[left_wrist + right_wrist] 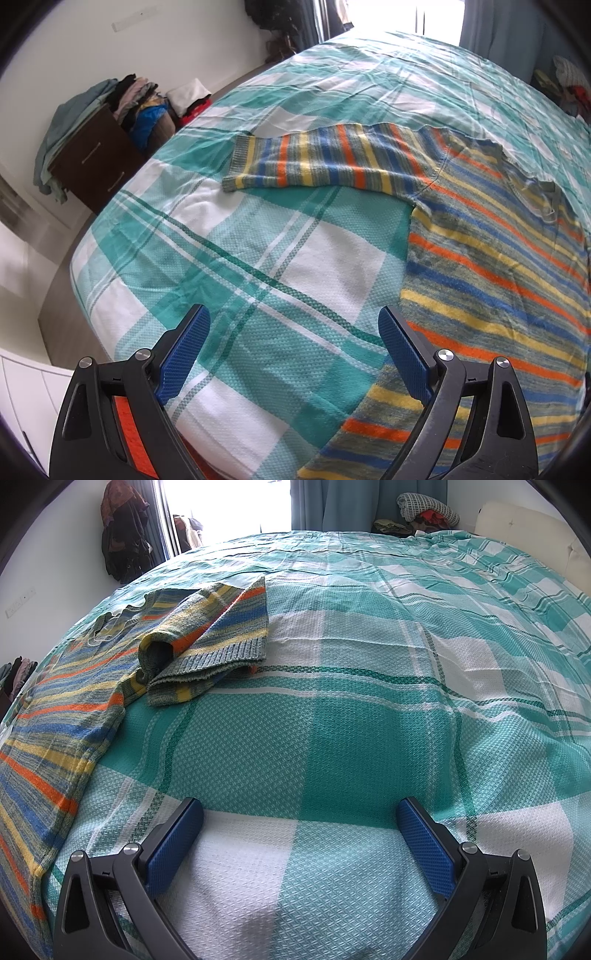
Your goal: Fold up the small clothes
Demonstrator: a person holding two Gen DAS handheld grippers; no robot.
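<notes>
A small knitted sweater (495, 258) with orange, blue, yellow and grey-green stripes lies flat on the bed. In the left wrist view one sleeve (314, 158) stretches out to the left. In the right wrist view the sweater (59, 716) fills the left side, and its other sleeve (207, 635) lies folded back and bunched, cuff opening facing me. My left gripper (293, 325) hangs open over the bedspread, its right finger just over the sweater's lower edge. My right gripper (299, 816) is open above bare bedspread, to the right of the sweater, holding nothing.
A teal and white checked bedspread (369, 701) covers the whole bed. A dark wooden drawer unit (96, 166) piled with clothes stands by the wall left of the bed. Hanging clothes (122, 531), curtains and a bundle of clothes (424, 509) lie beyond the far edge.
</notes>
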